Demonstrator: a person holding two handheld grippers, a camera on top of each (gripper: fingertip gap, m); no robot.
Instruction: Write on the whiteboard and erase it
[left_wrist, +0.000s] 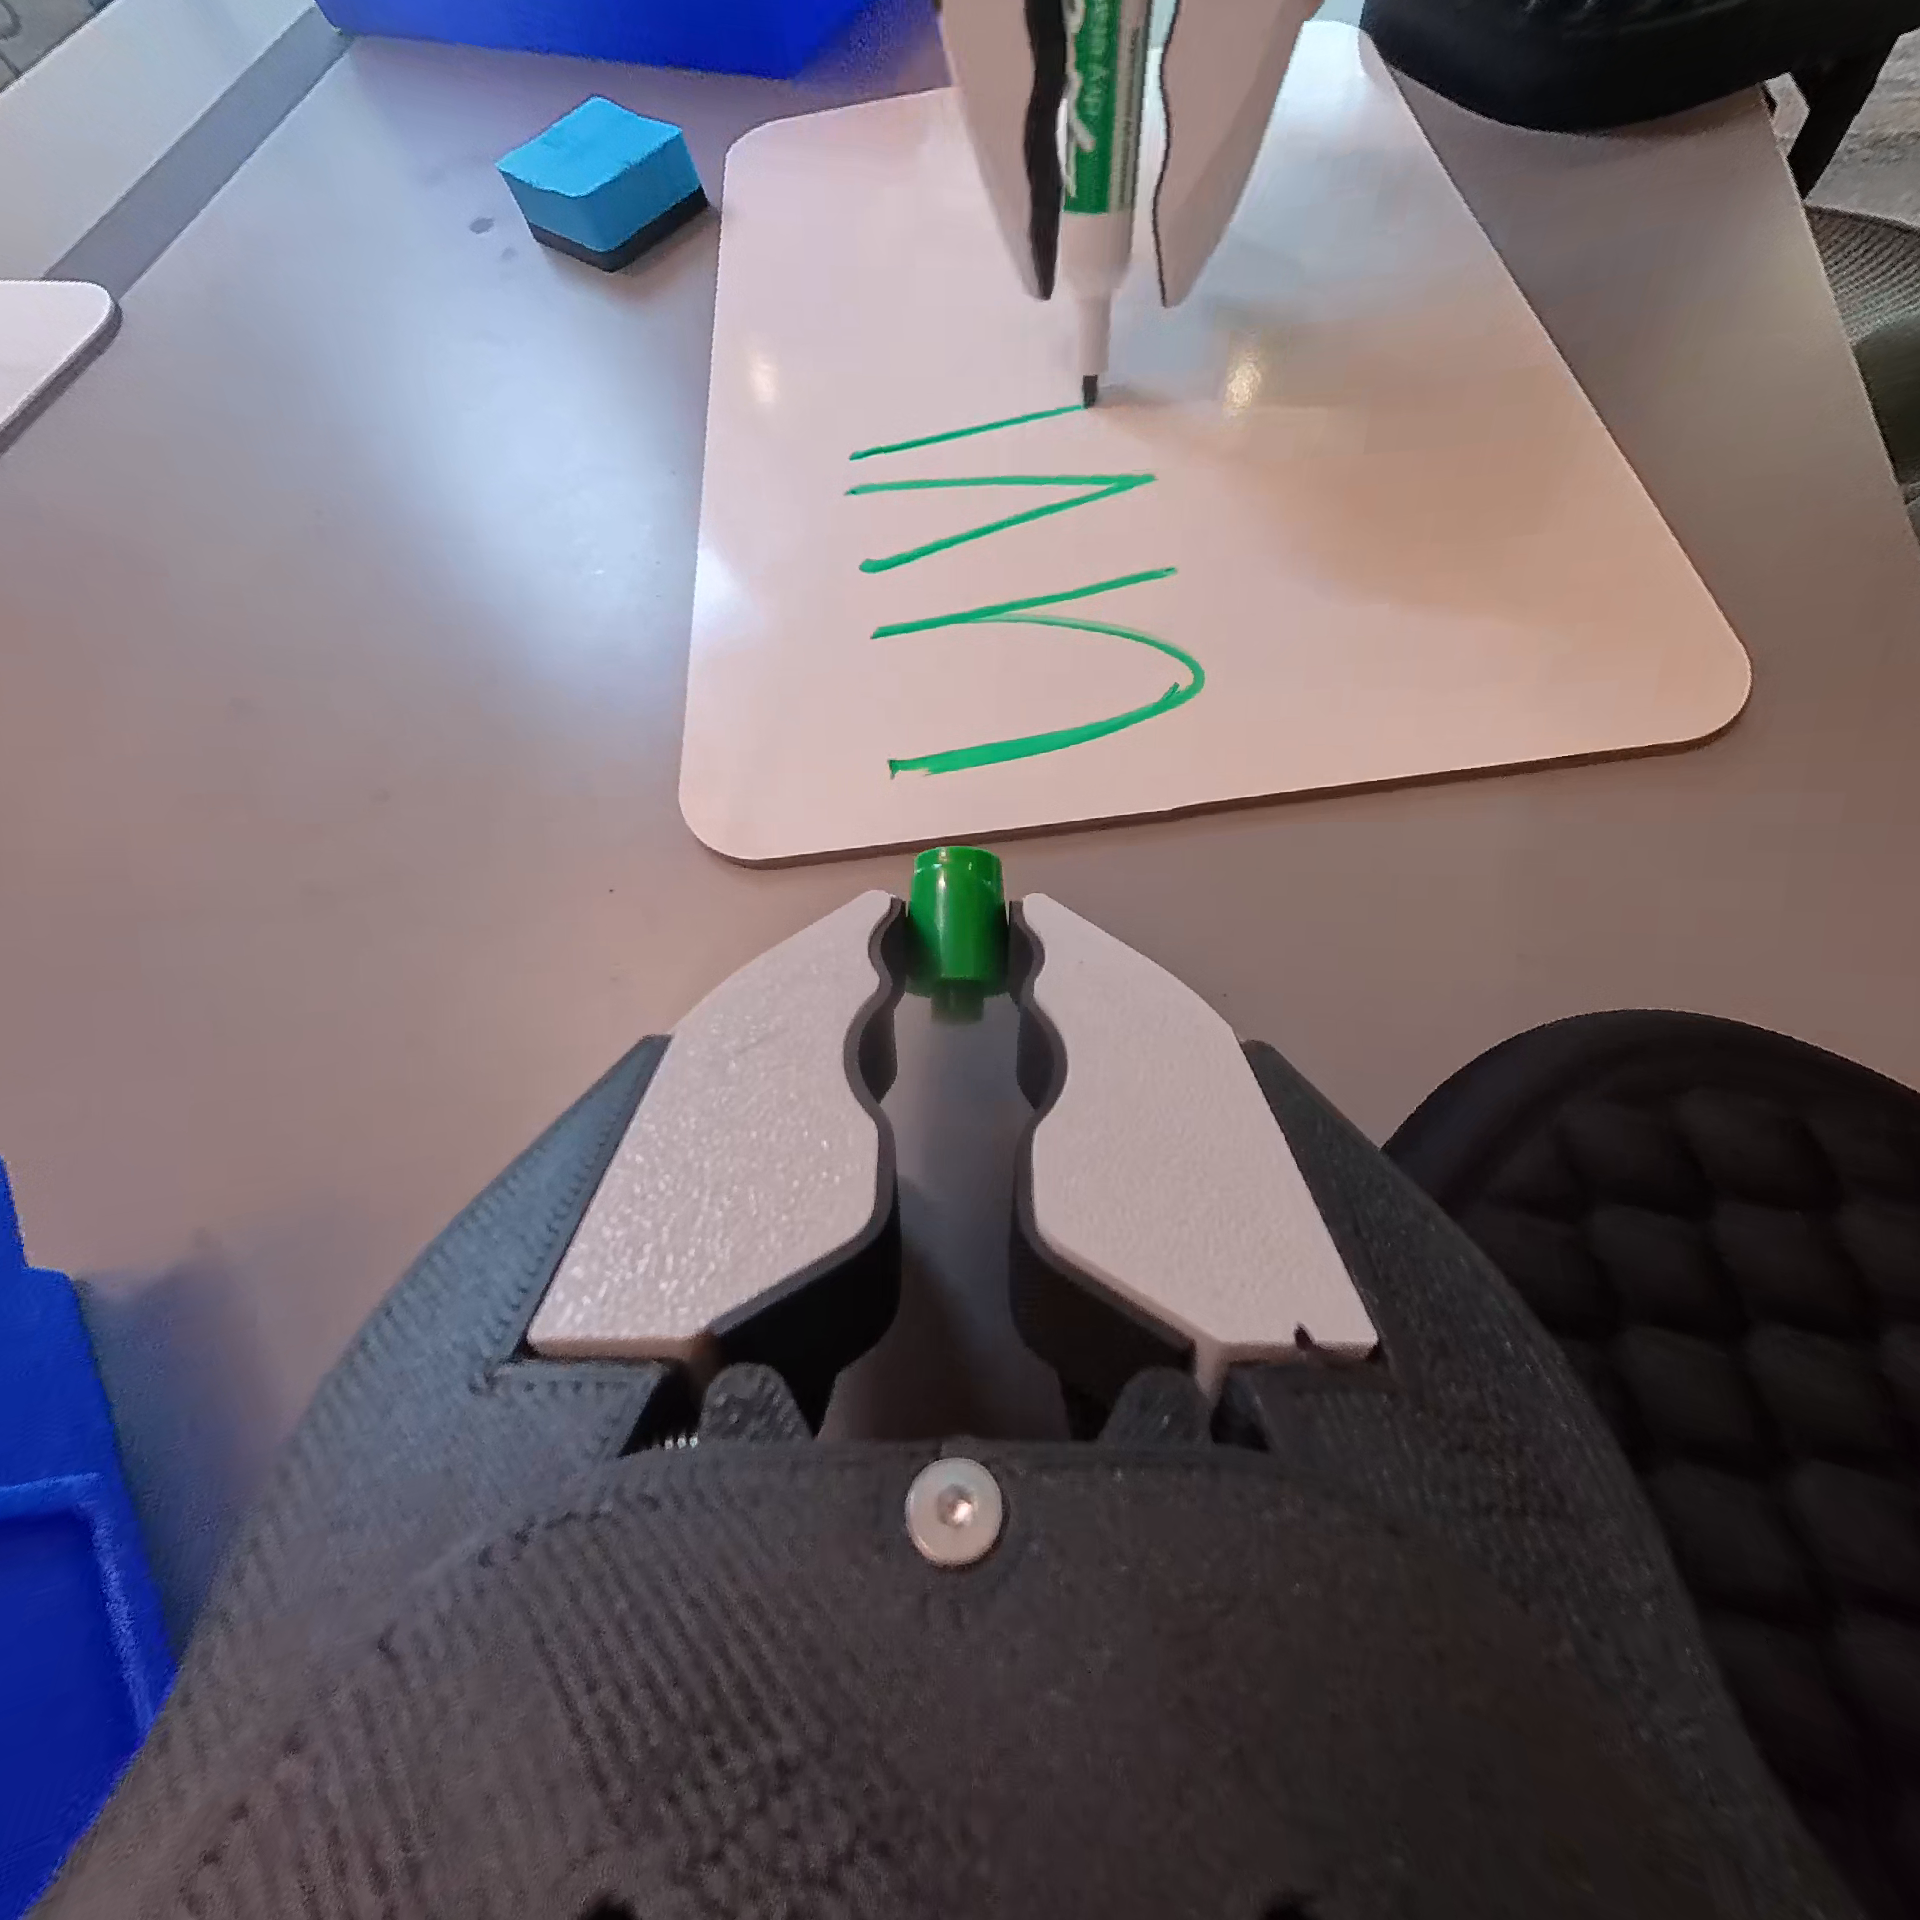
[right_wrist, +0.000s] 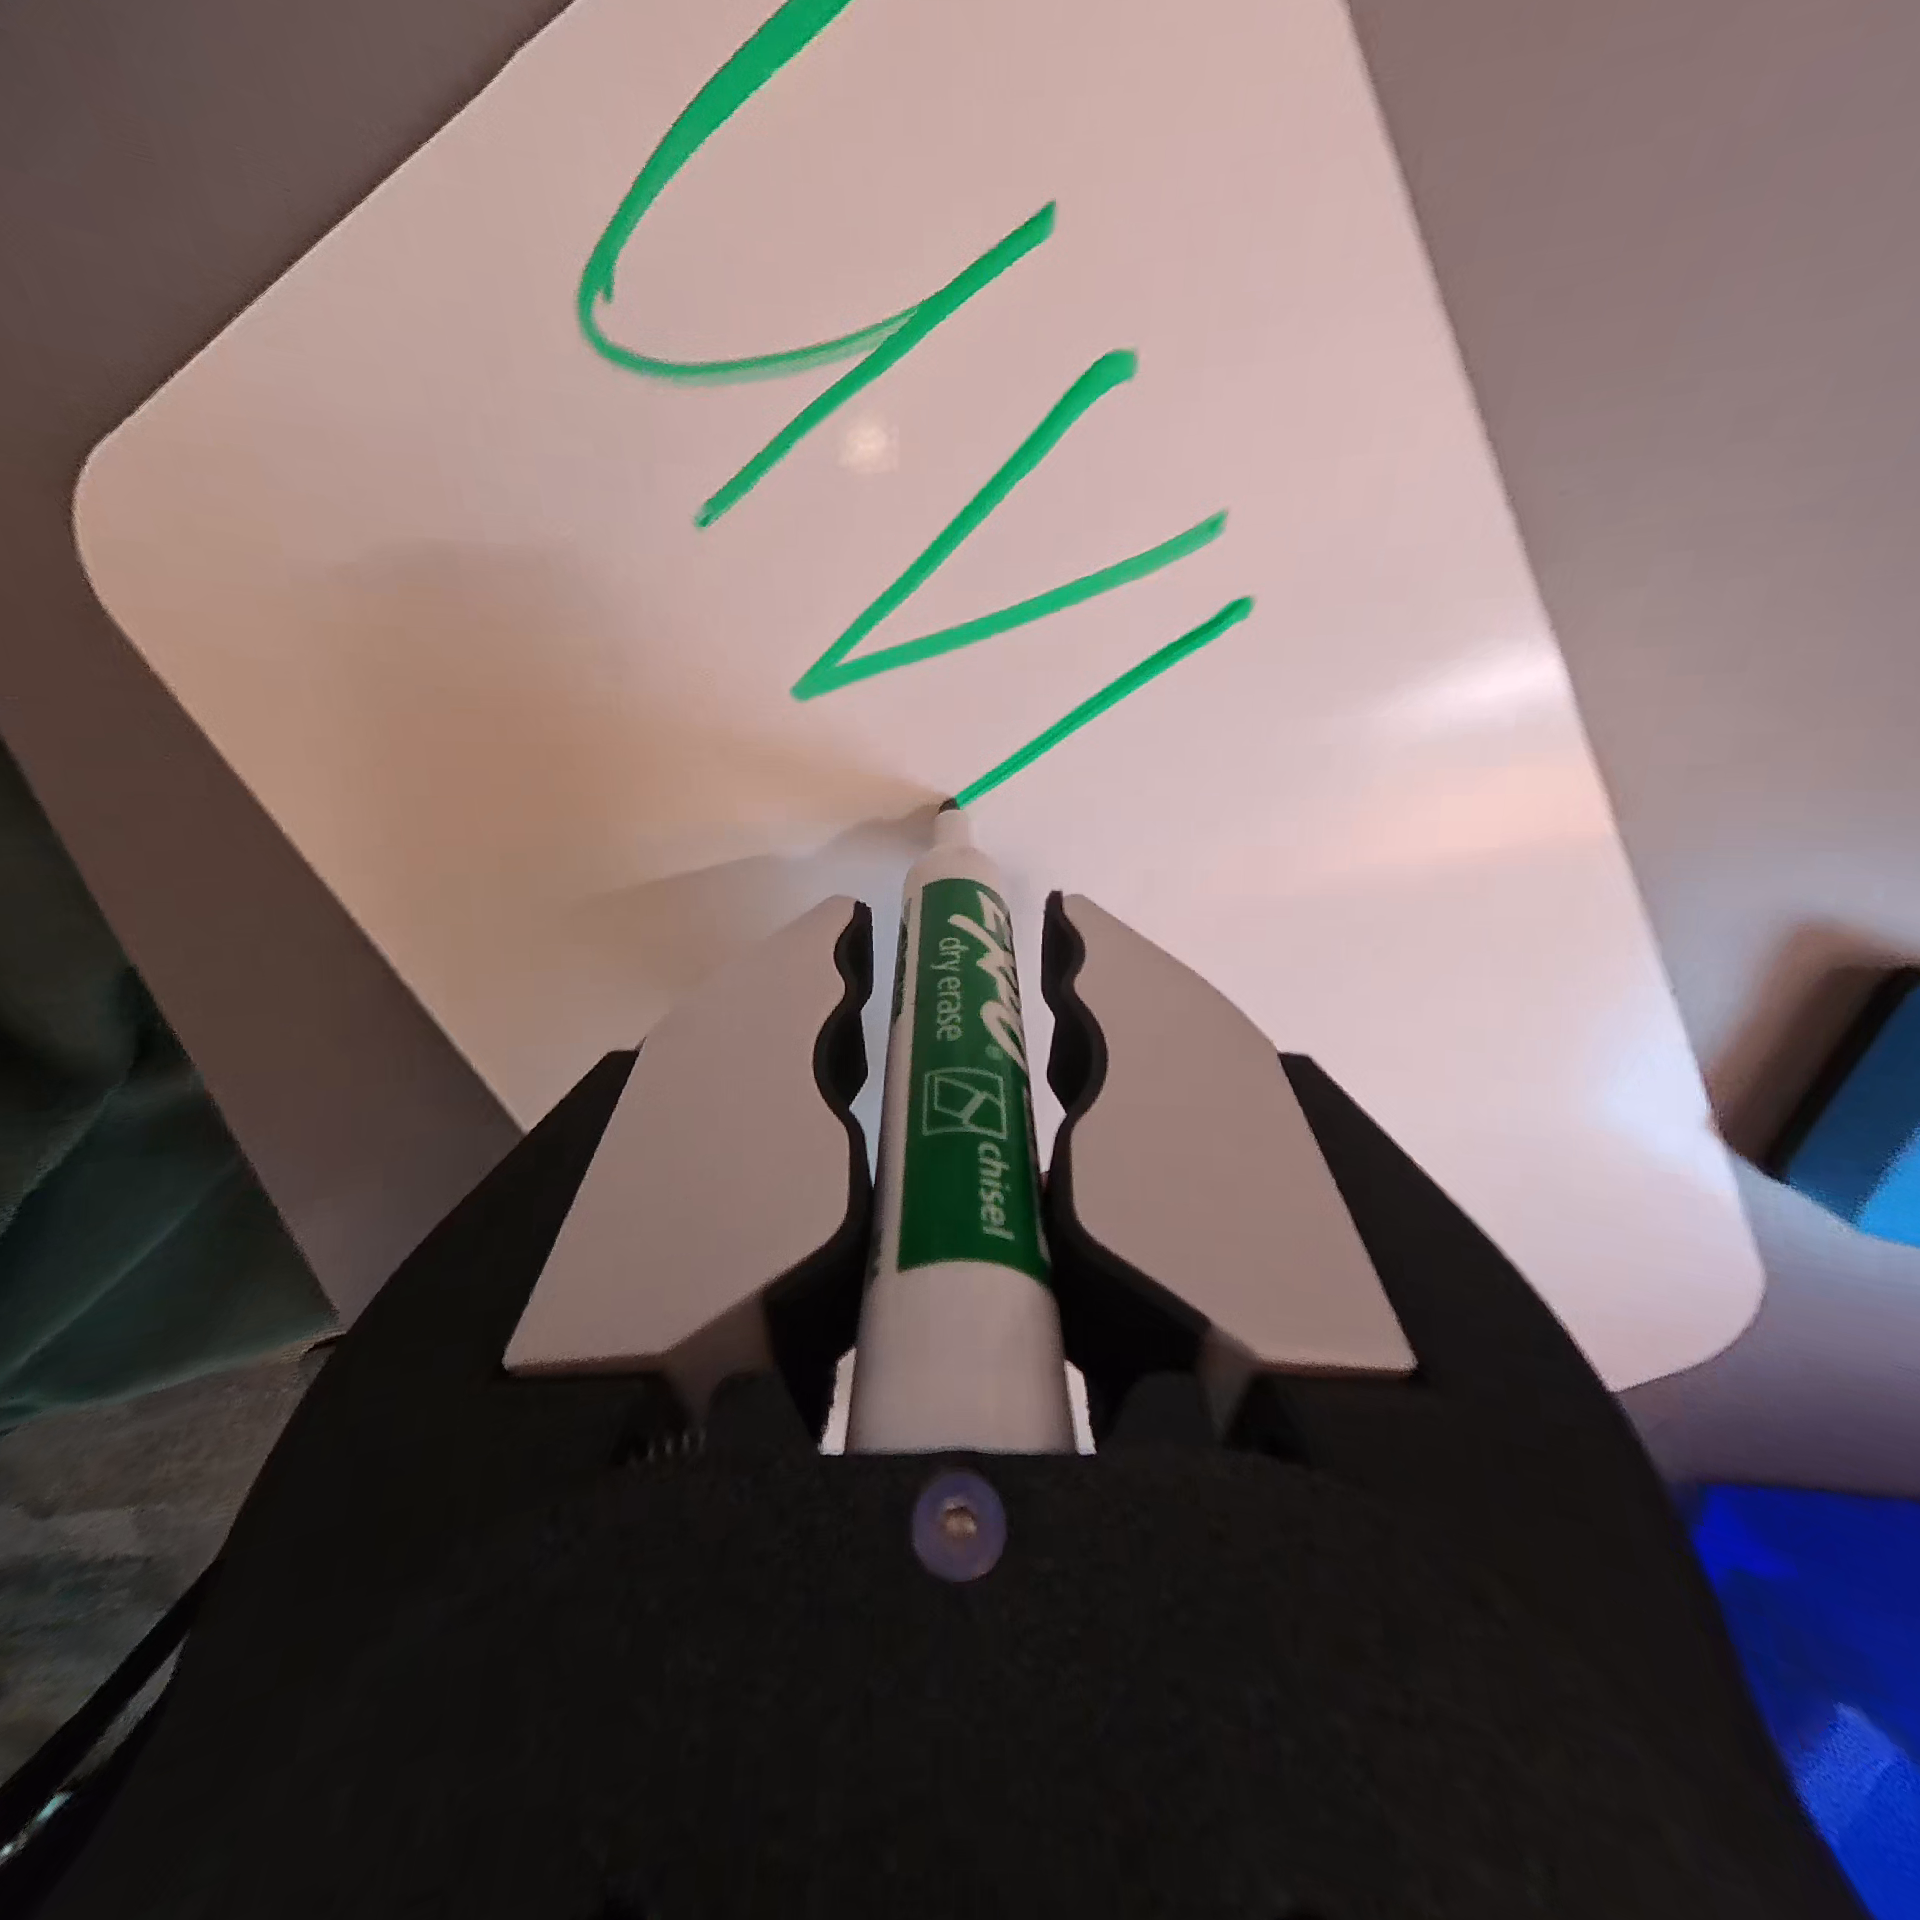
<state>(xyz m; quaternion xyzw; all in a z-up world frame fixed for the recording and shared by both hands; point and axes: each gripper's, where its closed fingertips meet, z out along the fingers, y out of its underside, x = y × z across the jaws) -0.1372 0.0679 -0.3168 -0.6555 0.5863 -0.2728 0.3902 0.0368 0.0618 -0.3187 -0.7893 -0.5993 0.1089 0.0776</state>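
A small white whiteboard lies flat on the grey table and bears several green strokes. My right gripper is shut on a green dry-erase marker; the marker's tip touches the board at the end of the newest stroke. In the left wrist view the right gripper comes down from above with the marker upright. My left gripper is shut on the green marker cap, just off the board's near edge. A blue eraser with a dark base sits left of the board.
A blue bin stands at the back of the table and another blue box at the near left. A second white board's corner shows at the left edge. A black quilted cushion lies at the right. Some 20 cm of space lies between my two pairs of fingers. Measured from the fingertips, the blue eraser is 15 cm or so from the right gripper and 30 cm from the left.
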